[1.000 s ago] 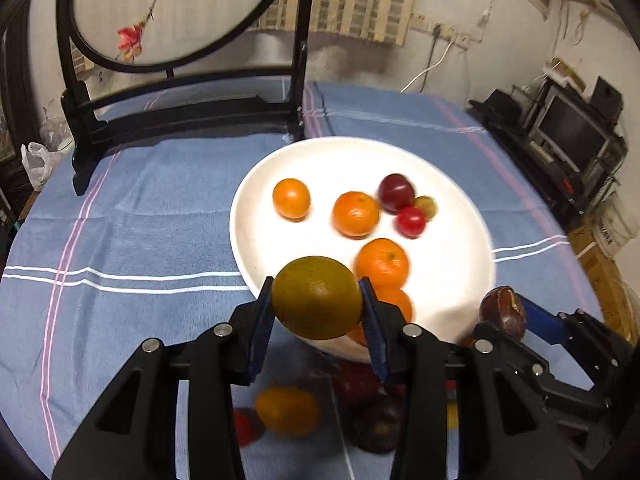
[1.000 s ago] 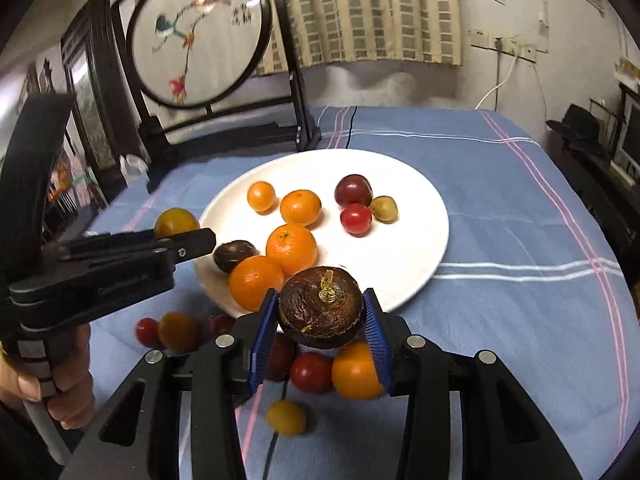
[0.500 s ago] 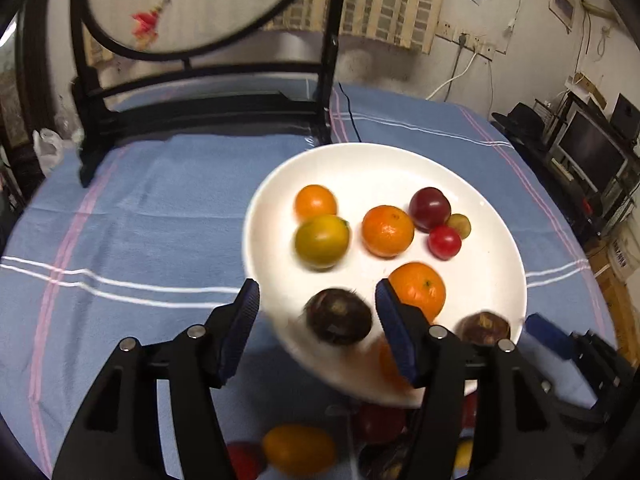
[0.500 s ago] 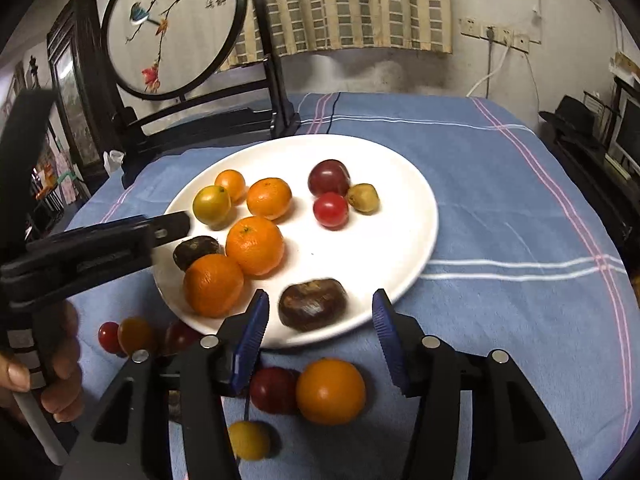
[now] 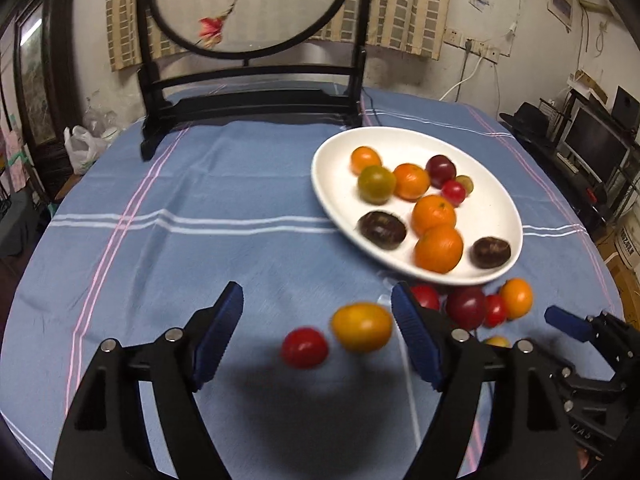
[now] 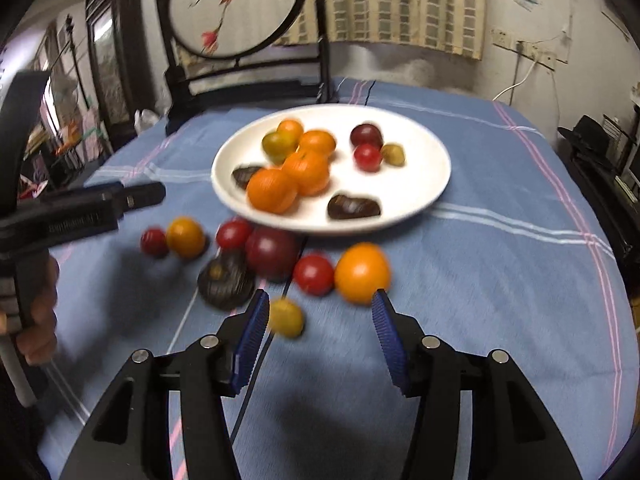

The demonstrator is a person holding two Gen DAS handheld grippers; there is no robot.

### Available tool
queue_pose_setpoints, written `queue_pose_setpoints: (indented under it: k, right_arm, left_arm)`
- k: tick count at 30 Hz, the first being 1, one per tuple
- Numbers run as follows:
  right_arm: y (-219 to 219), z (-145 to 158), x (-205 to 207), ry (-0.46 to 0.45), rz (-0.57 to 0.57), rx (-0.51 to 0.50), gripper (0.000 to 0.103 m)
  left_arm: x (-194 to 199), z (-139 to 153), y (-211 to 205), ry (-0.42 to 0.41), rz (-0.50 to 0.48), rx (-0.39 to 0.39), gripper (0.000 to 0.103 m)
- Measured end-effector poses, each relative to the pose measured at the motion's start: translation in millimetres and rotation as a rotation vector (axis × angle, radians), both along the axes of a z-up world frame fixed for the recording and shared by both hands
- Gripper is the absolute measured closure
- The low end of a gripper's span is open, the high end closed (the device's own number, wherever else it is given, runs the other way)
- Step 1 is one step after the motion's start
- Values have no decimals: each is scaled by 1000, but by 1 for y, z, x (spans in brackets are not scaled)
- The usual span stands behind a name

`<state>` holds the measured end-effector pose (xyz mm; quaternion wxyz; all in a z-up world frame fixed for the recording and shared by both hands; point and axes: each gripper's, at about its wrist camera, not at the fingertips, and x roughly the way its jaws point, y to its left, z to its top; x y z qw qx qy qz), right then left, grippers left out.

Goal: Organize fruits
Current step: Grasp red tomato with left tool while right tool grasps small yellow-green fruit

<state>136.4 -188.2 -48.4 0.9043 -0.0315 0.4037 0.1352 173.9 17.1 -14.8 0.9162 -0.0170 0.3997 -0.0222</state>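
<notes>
A white plate [image 5: 332, 184] [image 6: 424, 184] on the blue cloth holds several fruits: oranges, a green-yellow fruit [image 5: 376, 184], dark mangosteens [image 5: 382, 229] [image 6: 354, 207] and red ones. Loose fruits lie on the cloth in front of it. My left gripper [image 5: 318, 336] is open and empty, low over a yellow-orange fruit [image 5: 362, 327] and a red tomato [image 5: 305, 347]. My right gripper [image 6: 318, 334] is open and empty, just short of an orange fruit [image 6: 362, 273], a red tomato [image 6: 314, 275] and a small yellow fruit [image 6: 285, 317]. A dark mangosteen [image 6: 225, 280] lies to its left.
A black wooden stand with a round embroidered screen [image 5: 248, 4] [image 6: 236, 4] stands at the back of the round table. The left gripper's body [image 6: 84, 212] shows at the left of the right wrist view. Shelves and monitors [image 5: 592, 144] stand off the table's right edge.
Both grippers let go of their fruits onto the plate: the left its green-yellow fruit, the right its mangosteen. Both then opened wide, pulled back and dropped toward the loose fruits.
</notes>
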Motion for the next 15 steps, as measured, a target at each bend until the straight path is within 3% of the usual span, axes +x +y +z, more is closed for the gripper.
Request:
queue_pose_setpoints:
  k: [7,10,15]
  right_arm:
    - [20,-19,-3,56,12,-30,51]
    - [26,-26,7,65,-9,-52,67]
    - [24,-27,15,48,-34,-7,76]
  left_arm:
    - [-8,-16,27,5,17,-65,28]
    - [-8,-12,34,-10,12,-67,28]
    - [-7,-16,33,13,-7,-65,28]
